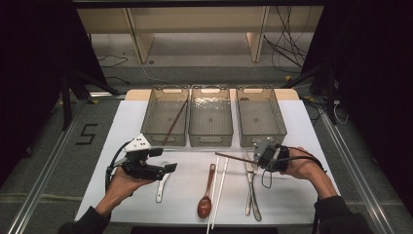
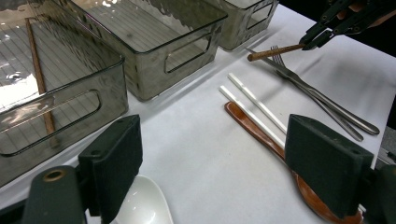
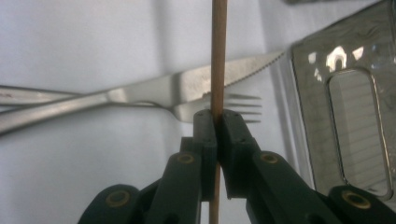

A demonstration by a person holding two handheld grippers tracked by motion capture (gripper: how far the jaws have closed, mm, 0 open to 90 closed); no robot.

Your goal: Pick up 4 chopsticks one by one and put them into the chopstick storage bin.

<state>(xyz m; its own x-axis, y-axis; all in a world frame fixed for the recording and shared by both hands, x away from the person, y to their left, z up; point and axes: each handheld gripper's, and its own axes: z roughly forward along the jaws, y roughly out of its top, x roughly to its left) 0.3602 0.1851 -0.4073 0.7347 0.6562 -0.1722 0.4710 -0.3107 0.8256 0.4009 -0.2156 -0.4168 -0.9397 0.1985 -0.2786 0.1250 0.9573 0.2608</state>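
While the left gripper (image 1: 165,160) hovers over the white spoon (image 1: 161,184) with jaws spread wide and empty, wooden spoon (image 1: 206,192) and white chopsticks (image 1: 217,187) lie mid-bench, and the right gripper (image 3: 217,122) pinches a brown chopstick (image 3: 218,56) above knife (image 3: 140,95) and fork (image 3: 224,106).

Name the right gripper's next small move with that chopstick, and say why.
Probably carry it to the left bin. The right gripper is shut on a brown chopstick above the fork, and its match lies in that bin.
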